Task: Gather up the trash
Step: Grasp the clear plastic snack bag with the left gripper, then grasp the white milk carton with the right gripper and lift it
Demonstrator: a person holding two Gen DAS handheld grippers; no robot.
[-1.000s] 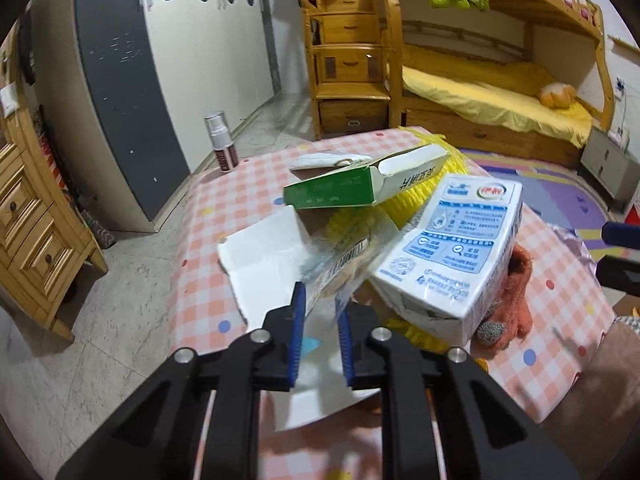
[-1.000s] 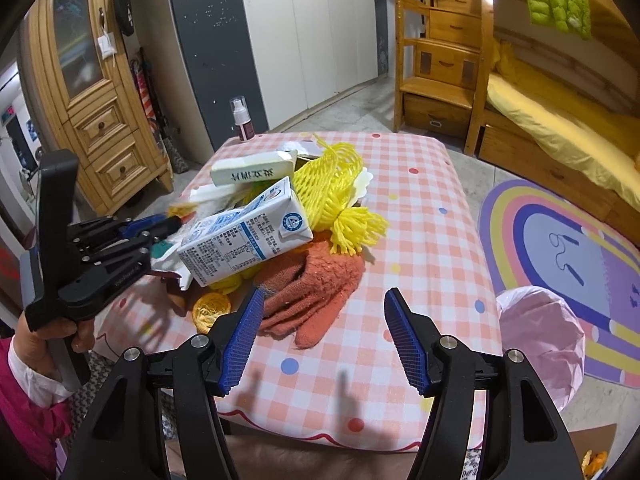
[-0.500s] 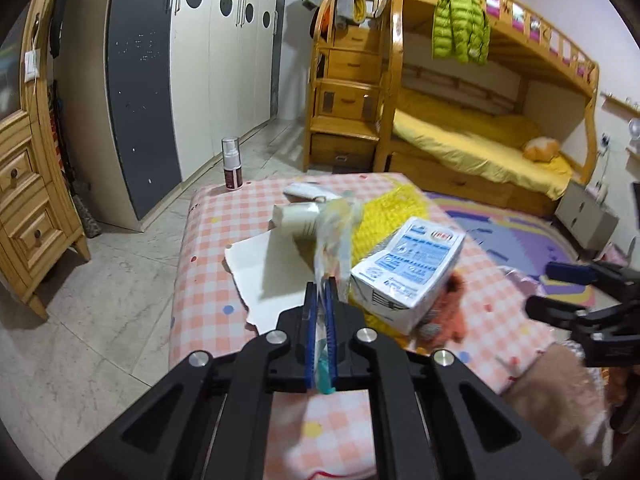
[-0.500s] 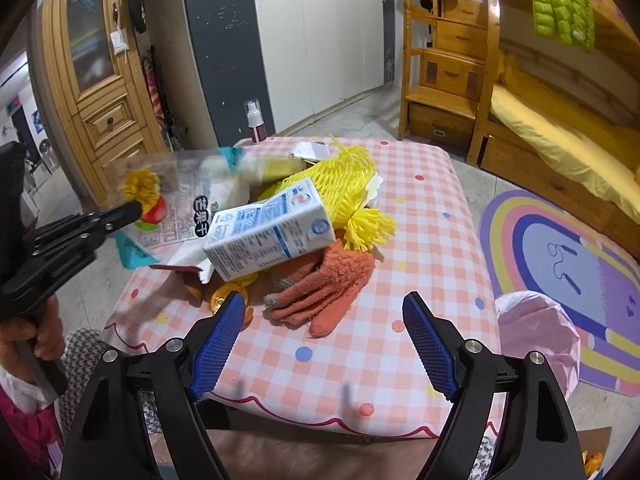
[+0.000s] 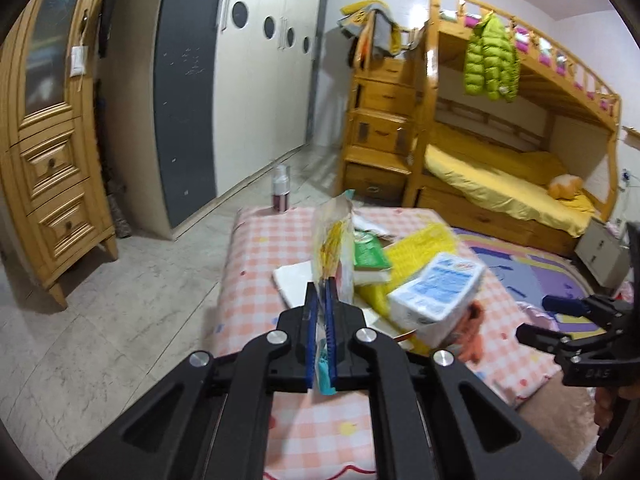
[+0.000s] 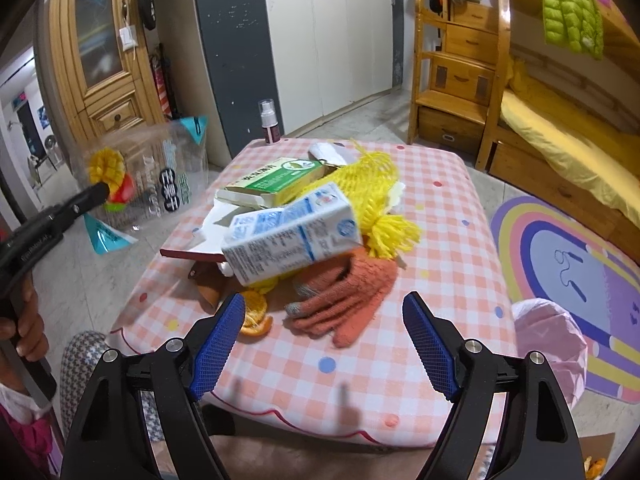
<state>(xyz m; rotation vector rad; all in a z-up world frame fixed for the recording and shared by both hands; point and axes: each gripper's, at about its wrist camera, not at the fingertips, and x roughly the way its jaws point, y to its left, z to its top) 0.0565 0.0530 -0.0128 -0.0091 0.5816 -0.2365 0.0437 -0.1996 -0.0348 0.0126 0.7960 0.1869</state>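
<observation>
Landmark: milk carton (image 6: 292, 236) atop trash heap on checkered worktop (image 6: 436, 216). We hold left gripper (image 5: 321, 312) clenched on clear plastic bag (image 6: 148, 184), now lifted off heap, left of carton, past worktop edge over floor. A second ago bag lay by carton. Right gripper (image 6: 320, 344) spread wide, empty, near worktop front edge, orange glove (image 6: 352, 300) between it and carton. Bunk bed (image 5: 500, 168) behind carton.

The clear wrapper (image 6: 156, 184) is thin glossy plastic with printed colours. The milk carton (image 6: 292, 236) looks like smooth coated paper, the green box (image 6: 276, 182) like matt card. The yellow net (image 6: 360, 184) is foamy mesh, the orange glove (image 6: 344, 300) fuzzy knit. A checked cloth covers the bench (image 6: 440, 240).
</observation>
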